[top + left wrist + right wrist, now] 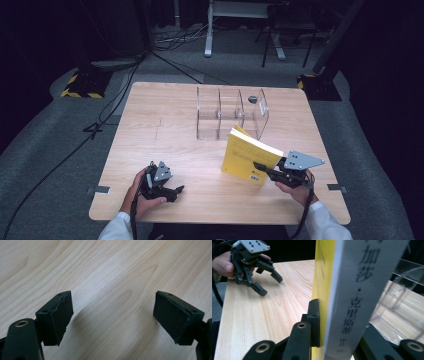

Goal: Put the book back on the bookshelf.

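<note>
I have the yellow book [248,157] clamped in my right gripper [265,169], the jaws closed on its lower corner near the spine, one pad on the yellow cover and the other hidden behind the grey spine in the right gripper view. The book stands tilted at the right front of the worktop [165,125], just in front of the clear acrylic rack [230,114] with its upright dividers; whether its bottom edge rests on the wood or hangs just above it I cannot tell. It looks to me like a paperback of middling thickness: fairly light, stiff across the block of pages but with covers that can flex and slide against each other, and a glossy jacket that may slip under the pads. Held by one corner it will want to swing (the weight sits well away from my grip), so a hold closer to the spine's middle would carry it more steadily. My left gripper [172,191] rests low over the bare wood at the left front, jaws spread wide and holding nothing.
</note>
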Demonstrator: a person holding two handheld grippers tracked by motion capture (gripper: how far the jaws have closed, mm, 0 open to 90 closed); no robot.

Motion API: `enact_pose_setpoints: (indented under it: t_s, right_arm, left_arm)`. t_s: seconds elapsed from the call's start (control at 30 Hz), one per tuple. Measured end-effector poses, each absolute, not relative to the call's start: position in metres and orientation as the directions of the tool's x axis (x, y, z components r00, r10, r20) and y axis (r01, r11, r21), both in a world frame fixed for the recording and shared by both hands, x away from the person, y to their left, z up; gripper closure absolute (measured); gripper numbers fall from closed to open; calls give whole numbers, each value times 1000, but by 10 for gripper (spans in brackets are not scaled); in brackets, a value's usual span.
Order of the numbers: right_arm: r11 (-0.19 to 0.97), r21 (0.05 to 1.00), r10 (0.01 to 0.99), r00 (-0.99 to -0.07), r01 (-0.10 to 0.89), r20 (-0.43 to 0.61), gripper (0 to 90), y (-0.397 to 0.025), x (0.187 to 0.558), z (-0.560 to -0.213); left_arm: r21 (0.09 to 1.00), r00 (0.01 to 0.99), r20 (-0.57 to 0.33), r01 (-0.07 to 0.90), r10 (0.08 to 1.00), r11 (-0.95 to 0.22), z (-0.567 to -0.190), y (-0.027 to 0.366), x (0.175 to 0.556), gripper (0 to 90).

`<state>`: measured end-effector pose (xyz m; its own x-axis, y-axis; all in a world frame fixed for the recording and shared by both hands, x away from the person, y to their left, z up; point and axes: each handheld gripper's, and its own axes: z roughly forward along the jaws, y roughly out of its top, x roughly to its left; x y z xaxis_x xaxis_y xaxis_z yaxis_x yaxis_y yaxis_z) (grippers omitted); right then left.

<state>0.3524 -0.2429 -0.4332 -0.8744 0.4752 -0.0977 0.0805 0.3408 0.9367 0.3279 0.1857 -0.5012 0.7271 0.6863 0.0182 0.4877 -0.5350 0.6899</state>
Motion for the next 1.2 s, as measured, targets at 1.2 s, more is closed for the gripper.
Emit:
enact_pose_setpoints:
  t_s: [1.2]
  right_arm:
    - [266,958,697,-708,107,-114,759,-293,360,-421]
  left_arm:
    - [689,681,-14,537,732,-486,-505,192,326,146]
